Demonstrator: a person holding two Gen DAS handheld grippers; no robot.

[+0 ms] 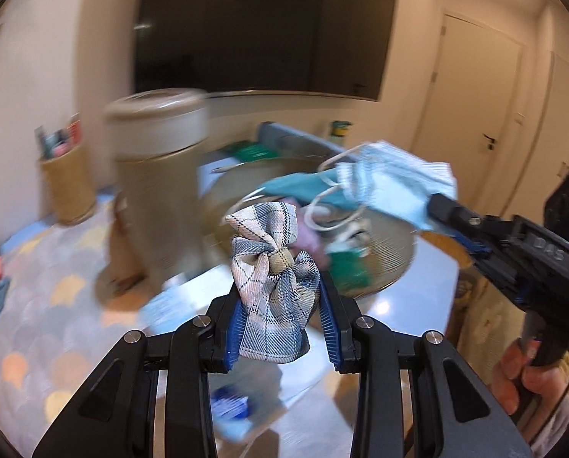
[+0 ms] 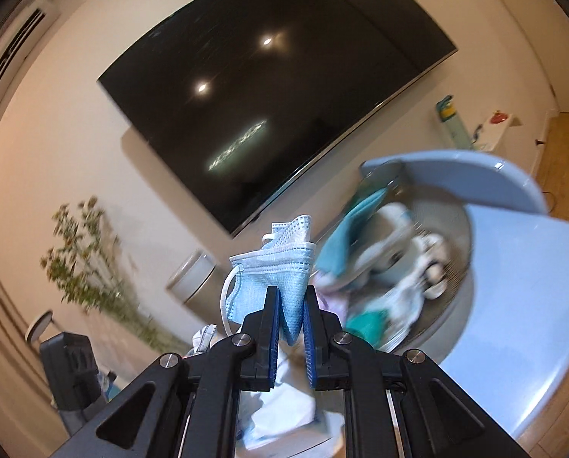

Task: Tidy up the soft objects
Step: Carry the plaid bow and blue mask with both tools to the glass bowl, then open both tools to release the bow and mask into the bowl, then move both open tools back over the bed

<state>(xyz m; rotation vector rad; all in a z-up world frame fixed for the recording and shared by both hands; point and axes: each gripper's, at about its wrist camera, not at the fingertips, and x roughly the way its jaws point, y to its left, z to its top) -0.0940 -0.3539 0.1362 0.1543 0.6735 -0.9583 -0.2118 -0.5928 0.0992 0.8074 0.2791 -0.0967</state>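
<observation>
My left gripper (image 1: 280, 305) is clamped on a plaid knotted cloth (image 1: 273, 286) — it stands up between the blue pads, above the near edge of the pale blue table (image 1: 418, 297). My right gripper (image 2: 290, 328) pinches a blue face mask (image 2: 280, 282), held above the round basket (image 1: 383, 252) of soft things on that table.

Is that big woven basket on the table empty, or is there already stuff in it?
Not empty. The basket already holds several soft things: teal cloth, a pink piece and white items; motion blur hides what they are.
</observation>
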